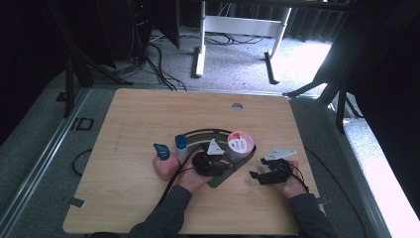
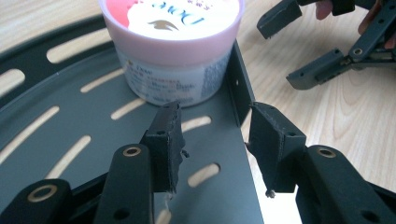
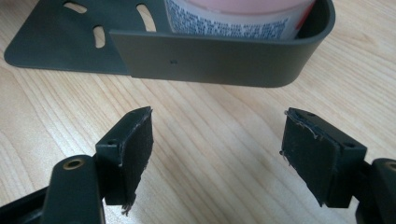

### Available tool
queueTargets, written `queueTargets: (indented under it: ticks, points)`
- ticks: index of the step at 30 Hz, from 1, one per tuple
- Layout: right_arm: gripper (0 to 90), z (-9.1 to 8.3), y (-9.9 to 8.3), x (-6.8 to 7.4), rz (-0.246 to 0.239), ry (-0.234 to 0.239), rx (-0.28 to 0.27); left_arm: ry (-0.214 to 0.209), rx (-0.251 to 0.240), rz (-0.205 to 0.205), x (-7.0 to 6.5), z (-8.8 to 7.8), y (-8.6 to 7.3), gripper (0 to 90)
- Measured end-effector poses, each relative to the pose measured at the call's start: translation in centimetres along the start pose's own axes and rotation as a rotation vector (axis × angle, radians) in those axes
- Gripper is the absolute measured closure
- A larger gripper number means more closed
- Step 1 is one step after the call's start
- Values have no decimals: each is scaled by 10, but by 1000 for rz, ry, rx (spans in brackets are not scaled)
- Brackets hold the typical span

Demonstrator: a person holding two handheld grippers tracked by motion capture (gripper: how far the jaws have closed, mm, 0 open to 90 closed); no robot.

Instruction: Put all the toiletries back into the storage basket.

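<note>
A dark grey slotted tray (image 1: 197, 133) lies at mid table. A pink-lidded cream jar (image 1: 240, 144) stands in its rounded right end. My left gripper (image 1: 224, 167) is open at the tray's near edge. In the left gripper view its jaws (image 2: 215, 116) straddle the end of the tray's side wall (image 2: 238, 88), one over the floor, one outside, with the jar (image 2: 173, 42) just ahead. My right gripper (image 1: 257, 176) is open over bare wood to the tray's right. In the right gripper view it (image 3: 217, 121) faces the tray wall (image 3: 210, 63) and the jar (image 3: 233, 18), with nothing between its pads.
A pink bottle with a teal pump top (image 1: 163, 161) and a blue-capped bottle (image 1: 181, 147) stand just left of my left hand. A cable hole (image 1: 237, 106) sits near the table's far edge. Cables trail from both grippers toward the near edge.
</note>
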State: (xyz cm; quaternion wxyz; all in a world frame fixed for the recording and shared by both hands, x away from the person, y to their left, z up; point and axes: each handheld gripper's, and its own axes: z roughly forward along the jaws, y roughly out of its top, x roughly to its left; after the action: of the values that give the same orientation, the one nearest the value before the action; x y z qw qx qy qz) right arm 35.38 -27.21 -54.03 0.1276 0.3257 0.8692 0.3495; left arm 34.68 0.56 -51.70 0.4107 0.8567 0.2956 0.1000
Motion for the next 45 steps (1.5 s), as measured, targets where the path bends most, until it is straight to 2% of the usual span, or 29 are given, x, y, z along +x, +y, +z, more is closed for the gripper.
queueTargets:
  ticks: [2, 7, 13, 17, 23, 26, 30, 32, 38, 45]
  points:
    - [244, 1, -4, 2, 18, -2, -13, 2, 3, 5, -1, 0, -2, 552]
    - [240, 4, -13, 5, 16, -33, -22, -11, 1, 3, -4, -3, -7, 537]
    - [232, 5, -16, 10, 8, -51, -22, -21, -13, -22, -3, -8, -11, 540]
    - [227, 6, -18, 9, 21, -52, -30, -28, -19, -31, -2, -11, -12, 540]
    - [222, 6, -20, 9, 35, -50, -41, -29, -26, -16, -4, -13, -14, 540]
    - [221, 6, -21, 9, 36, -51, -45, -17, -17, 5, -5, -13, -14, 529]
    - [220, 6, -22, 9, 36, -52, -53, -42, -18, 4, -5, -14, -15, 529]
    - [220, 6, -22, 9, 38, -54, -53, -69, -19, 0, -5, -15, -16, 544]
    - [220, 6, -22, 10, 41, -57, -54, -53, -10, 14, -8, -18, -19, 540]
    - [220, 6, -22, 10, 41, -58, -54, -59, -11, 17, -10, -20, -27, 545]
